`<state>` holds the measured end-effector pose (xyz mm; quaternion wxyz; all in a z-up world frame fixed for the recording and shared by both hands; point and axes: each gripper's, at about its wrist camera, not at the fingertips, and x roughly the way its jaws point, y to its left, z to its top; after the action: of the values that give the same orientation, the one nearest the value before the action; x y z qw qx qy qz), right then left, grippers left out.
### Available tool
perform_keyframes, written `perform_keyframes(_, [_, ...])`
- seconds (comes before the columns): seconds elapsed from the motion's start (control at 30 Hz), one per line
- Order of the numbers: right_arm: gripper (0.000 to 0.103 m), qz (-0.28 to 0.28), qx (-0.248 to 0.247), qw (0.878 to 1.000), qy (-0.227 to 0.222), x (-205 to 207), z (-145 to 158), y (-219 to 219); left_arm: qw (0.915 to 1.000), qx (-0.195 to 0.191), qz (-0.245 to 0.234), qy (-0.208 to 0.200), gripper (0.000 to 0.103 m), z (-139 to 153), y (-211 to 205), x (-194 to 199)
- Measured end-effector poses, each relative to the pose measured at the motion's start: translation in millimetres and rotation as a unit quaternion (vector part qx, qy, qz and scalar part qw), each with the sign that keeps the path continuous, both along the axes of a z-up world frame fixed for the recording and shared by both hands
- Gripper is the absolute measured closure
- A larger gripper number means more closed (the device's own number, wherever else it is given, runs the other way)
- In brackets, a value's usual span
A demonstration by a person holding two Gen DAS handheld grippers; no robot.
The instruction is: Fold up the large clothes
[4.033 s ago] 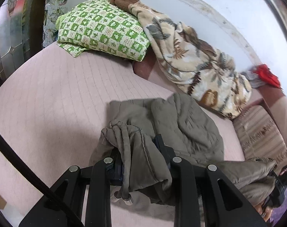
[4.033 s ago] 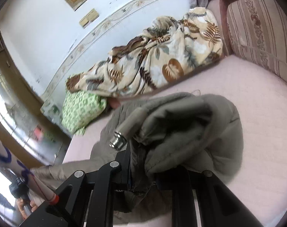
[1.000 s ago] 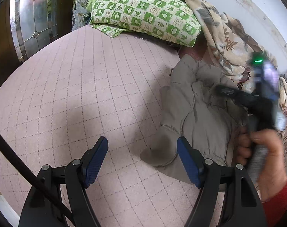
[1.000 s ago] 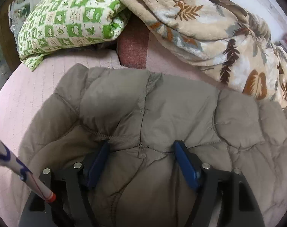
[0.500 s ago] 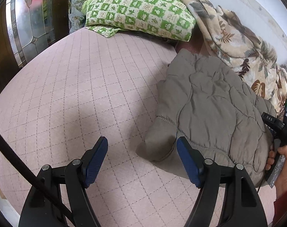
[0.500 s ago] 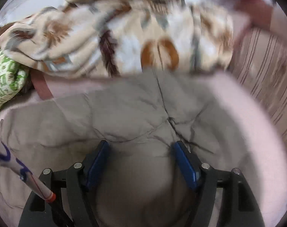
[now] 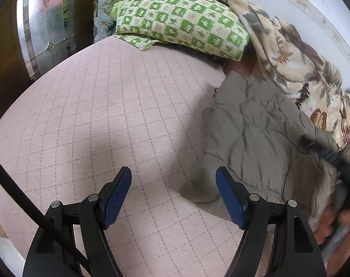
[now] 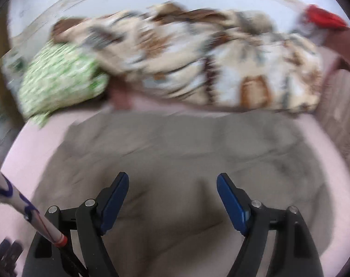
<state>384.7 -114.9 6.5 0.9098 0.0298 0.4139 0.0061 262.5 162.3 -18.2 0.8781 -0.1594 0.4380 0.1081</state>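
A grey-green quilted jacket lies folded on the pink quilted bed cover, on the right of the left wrist view. My left gripper stands open above bare cover; the jacket's near corner lies by its right finger without being pinched. In the blurred right wrist view the jacket fills the middle, and my right gripper hovers over it with jaws opening and nothing pressed between the pads. The right tool and the hand holding it show blurred at the lower right of the left wrist view.
A green checked pillow and a leaf-print blanket lie along the far side by the wall. A glass-panelled wooden door stands at the left. A red cloth sits at the far right, by a striped cushion.
My right gripper has let go of the jacket, pulled back and up, and its jaws have widened. The jacket now lies flat and folded. The left gripper has barely moved.
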Motion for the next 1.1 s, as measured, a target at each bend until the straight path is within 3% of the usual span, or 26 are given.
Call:
perform_keyframes(0.1, [0.018, 0.028, -0.038, 0.999, 0.027, -2.0, -29.5, 43.9, 1.0, 0.006, 0.004, -0.003, 0.029, 2.2, 4.9, -2.3])
perform_keyframes(0.2, [0.011, 0.023, -0.107, 0.994, 0.017, 1.4, -53.5, 68.1, 0.9998, 0.02, 0.009, -0.004, 0.029, 3.7, 6.4, -3.4])
perform_keyframes(0.37, [0.011, 0.02, -0.084, 0.996, 0.014, -11.9, -32.4, 52.4, 0.999, 0.044, 0.009, -0.008, 0.029, 8.9, 4.0, -5.5])
perform_keyframes(0.47, [0.011, 0.021, -0.082, 0.996, -0.006, -38.8, -15.1, 34.2, 0.9952, 0.094, 0.017, -0.023, 0.029, 18.0, -1.1, -10.6])
perform_keyframes(0.57, [0.011, 0.021, -0.067, 0.997, -0.01, -77.5, -5.5, 9.8, 0.9883, 0.139, 0.031, -0.054, 0.028, 31.4, -7.1, -21.3])
perform_keyframes(0.63, [0.011, 0.014, -0.048, 0.999, -0.003, -105.8, -5.7, -7.6, 0.9827, 0.161, 0.04, -0.082, 0.019, 43.7, -11.1, -32.2])
perform_keyframes(0.73, [0.011, -0.007, -0.025, 1.0, 0.012, -147.2, -11.8, -38.0, 0.9744, 0.167, 0.061, -0.138, 0.013, 63.4, -12.8, -54.9])
perform_keyframes(0.83, [0.011, -0.029, -0.019, 0.999, 0.016, -185.6, -17.3, -63.7, 0.9601, 0.178, 0.081, -0.2, 0.008, 85.9, -18.6, -86.5])
perform_keyframes(0.93, [0.011, -0.052, -0.019, 0.998, 0.011, -227.0, -22.7, -88.7, 0.9506, 0.183, 0.069, -0.241, 0.008, 99.2, -30.8, -112.0])
perform_keyframes(1.0, [0.011, -0.065, -0.014, 0.998, 0.007, -252.2, -26.8, -103.6, 0.9523, 0.187, 0.057, -0.234, 0.007, 102.9, -42.0, -123.4])
perform_keyframes(1.1, [0.011, -0.085, -0.011, 0.996, -0.01, -281.6, -31.1, -122.1, 0.9655, 0.159, 0.016, -0.205, 0.007, 100.5, -57.9, -141.8])
